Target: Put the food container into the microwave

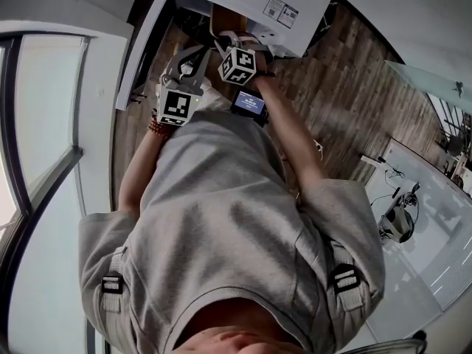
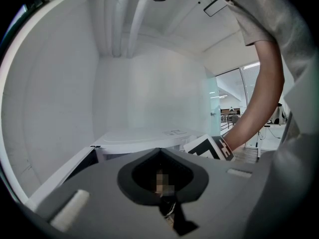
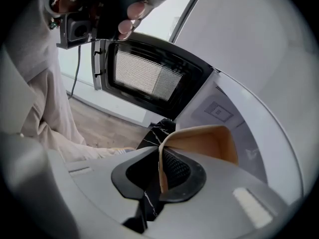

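My right gripper (image 3: 162, 168) is shut on the thin rim of a tan food container (image 3: 209, 143), which sticks out ahead of the jaws beside the white microwave (image 3: 239, 118). The microwave door (image 3: 144, 76), with its mesh window, hangs open to the left. In the head view the white microwave (image 1: 295, 6) is at the top, its door (image 1: 144, 46) swung out, and the tan container (image 1: 218, 22) sits at its opening. My left gripper (image 2: 159, 156) is shut with nothing in it and faces the microwave's top (image 2: 144, 136). Both marker cubes sit close together in front of the person's grey shirt.
A black marbled surface (image 3: 158, 131) lies under the microwave. Wooden floor (image 1: 346, 87) spreads below. A small lit screen (image 1: 248, 103) hangs at the person's waist. A white table (image 1: 420, 198) with gear stands to the right, and a window frame (image 1: 44, 175) runs along the left.
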